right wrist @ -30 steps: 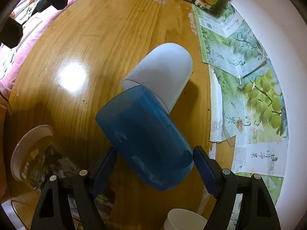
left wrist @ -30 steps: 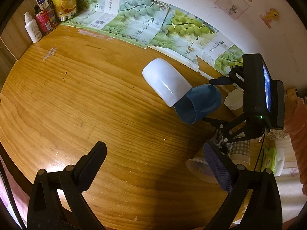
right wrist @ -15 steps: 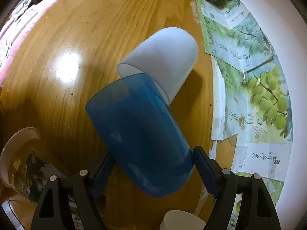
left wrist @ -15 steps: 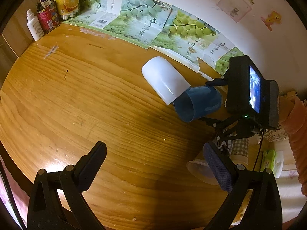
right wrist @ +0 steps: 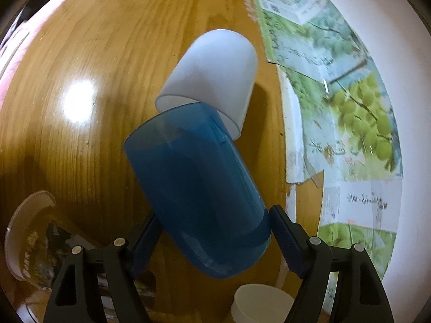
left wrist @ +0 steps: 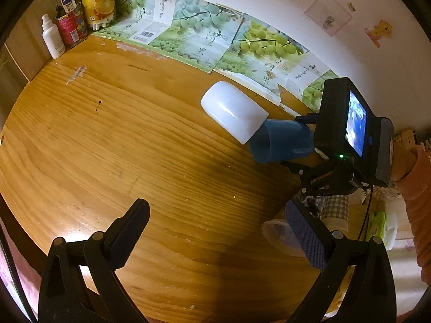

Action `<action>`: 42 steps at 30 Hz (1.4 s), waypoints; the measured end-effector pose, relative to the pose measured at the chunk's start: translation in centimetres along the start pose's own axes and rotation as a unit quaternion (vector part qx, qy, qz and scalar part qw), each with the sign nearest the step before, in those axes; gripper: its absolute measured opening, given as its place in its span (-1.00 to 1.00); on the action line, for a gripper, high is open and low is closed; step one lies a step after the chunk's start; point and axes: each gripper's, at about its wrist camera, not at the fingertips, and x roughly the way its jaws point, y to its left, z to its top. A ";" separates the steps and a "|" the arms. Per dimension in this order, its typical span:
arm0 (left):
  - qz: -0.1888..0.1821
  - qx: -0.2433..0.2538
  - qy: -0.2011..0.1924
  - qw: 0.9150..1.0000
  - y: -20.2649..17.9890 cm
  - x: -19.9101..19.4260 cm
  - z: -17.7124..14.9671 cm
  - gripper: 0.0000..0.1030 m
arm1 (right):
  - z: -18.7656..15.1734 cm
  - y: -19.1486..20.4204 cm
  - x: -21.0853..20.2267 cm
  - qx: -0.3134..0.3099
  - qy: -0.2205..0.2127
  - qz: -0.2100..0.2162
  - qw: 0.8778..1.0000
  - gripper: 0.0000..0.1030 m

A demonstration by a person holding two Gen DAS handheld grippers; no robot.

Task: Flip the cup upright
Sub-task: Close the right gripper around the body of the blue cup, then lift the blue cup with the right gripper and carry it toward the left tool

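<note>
A round wooden table (left wrist: pixel 113 140) with a glossy grain carries a bright glare of lamplight (right wrist: pixel 78 102) on its surface. It stands against a white wall (left wrist: pixel 269 2), where grape-printed paper sheets (left wrist: pixel 204 40) line the table's far edge. Two small stickers (left wrist: pixel 378 31) are on the wall above.
</note>
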 end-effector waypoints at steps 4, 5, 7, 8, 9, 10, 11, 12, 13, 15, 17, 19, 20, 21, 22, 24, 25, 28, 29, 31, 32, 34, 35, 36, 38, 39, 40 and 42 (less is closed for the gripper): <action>-0.003 0.004 -0.003 1.000 0.1 -0.5 -0.2 0.96 | -0.1 -0.1 -0.9 0.035 0.001 0.002 0.999 0.51; -0.004 0.005 -0.005 1.000 0.2 -0.7 -0.2 0.96 | -0.2 -0.1 -1.1 0.043 0.002 0.005 0.999 0.50; -0.004 0.007 -0.009 1.000 0.3 -1.0 -0.3 0.96 | 0.1 -0.3 -1.5 0.058 0.003 0.009 0.998 0.48; -0.006 0.007 -0.012 1.000 0.4 -1.2 -0.4 0.96 | 0.1 -0.3 -1.6 0.062 0.003 0.009 0.998 0.48; -0.008 0.008 -0.014 1.000 0.4 -1.5 -0.5 0.96 | 0.1 -0.4 -1.9 0.073 0.003 0.009 0.997 0.47; -0.010 0.008 -0.016 1.000 0.5 -1.6 -0.6 0.96 | 0.1 -0.5 -2.1 0.087 0.002 0.011 0.996 0.47; -0.011 0.008 -0.017 1.000 0.6 -1.9 -0.7 0.96 | 0.0 -0.5 -2.2 0.097 0.002 0.011 0.995 0.47; -0.012 0.009 -0.019 1.000 0.6 -2.1 -0.7 0.96 | -0.1 -0.6 -2.4 0.113 0.002 0.011 0.994 0.46; -0.013 0.010 -0.021 1.000 0.7 -2.3 -0.8 0.96 | -0.1 -0.5 -2.6 0.123 0.002 0.010 0.992 0.46; -0.015 0.014 -0.025 0.999 0.8 -2.8 -1.0 0.96 | -0.2 -0.3 -3.2 0.144 0.001 0.012 0.989 0.45; -0.015 0.018 -0.030 0.999 1.0 -3.4 -1.2 0.96 | -0.3 -0.3 -3.8 0.169 -0.003 0.018 0.985 0.44; -0.015 0.020 -0.033 0.999 1.3 -3.8 -1.2 0.96 | -0.5 -0.3 -4.6 0.201 -0.009 0.026 0.979 0.43; -0.018 0.022 -0.035 0.999 1.4 -4.0 -1.3 0.96 | -0.6 -0.3 -5.1 0.218 -0.015 0.027 0.976 0.42; -0.020 0.025 -0.036 0.999 1.6 -4.2 -1.3 0.96 | -0.6 -0.3 -5.4 0.228 -0.020 0.027 0.973 0.40; -0.021 0.030 -0.038 0.999 1.7 -4.4 -1.3 0.96 | -0.7 -0.2 -5.9 0.242 -0.024 0.028 0.970 0.39; -0.019 0.037 -0.043 0.998 1.9 -4.8 -1.3 0.95 | -0.9 -0.1 -6.7 0.268 -0.030 0.030 0.962 0.37; -0.019 0.039 -0.045 0.998 2.1 -5.0 -1.4 0.94 | -1.0 0.0 -7.0 0.280 -0.032 0.030 0.959 0.36; -0.023 0.047 -0.048 0.997 2.6 -5.6 -1.5 0.94 | -1.5 0.5 -8.5 0.316 -0.050 0.025 0.947 0.35; -0.024 0.051 -0.048 0.997 2.7 -5.7 -1.6 0.94 | -1.6 0.7 -8.9 0.329 -0.055 0.025 0.942 0.34; -0.024 0.062 -0.048 0.997 2.9 -6.1 -1.7 0.94 | -1.9 1.0 -9.6 0.351 -0.062 0.020 0.934 0.33; -0.024 0.067 -0.050 0.996 3.0 -6.3 -1.7 0.94 | -2.0 1.2 -10.0 0.363 -0.066 0.018 0.929 0.33; -0.024 0.077 -0.052 0.995 3.4 -6.6 -1.8 0.94 | -2.5 1.4 -10.8 0.395 -0.077 0.018 0.915 0.32; -0.024 0.081 -0.052 0.995 3.5 -6.8 -1.9 0.94 | -2.7 1.4 -11.0 0.409 -0.081 0.020 0.909 0.32; -0.024 0.084 -0.052 0.995 3.6 -6.9 -2.0 0.94 | -3.0 1.5 -11.4 0.429 -0.086 0.023 0.899 0.32; -0.026 0.093 -0.052 0.994 4.0 -7.2 -2.1 0.94 | -3.4 1.8 -12.0 0.464 -0.094 0.025 0.881 0.31; -0.026 0.097 -0.052 0.994 4.1 -7.3 -2.2 0.94 | -3.8 2.2 -12.4 0.485 -0.100 0.029 0.868 0.31; -0.027 0.104 -0.053 0.993 4.3 -7.5 -2.3 0.94 | -3.9 2.5 -12.6 0.496 -0.104 0.031 0.862 0.31; -0.027 0.114 -0.054 0.992 4.7 -7.9 -2.5 0.94 | -4.4 3.3 -13.1 0.522 -0.113 0.035 0.844 0.30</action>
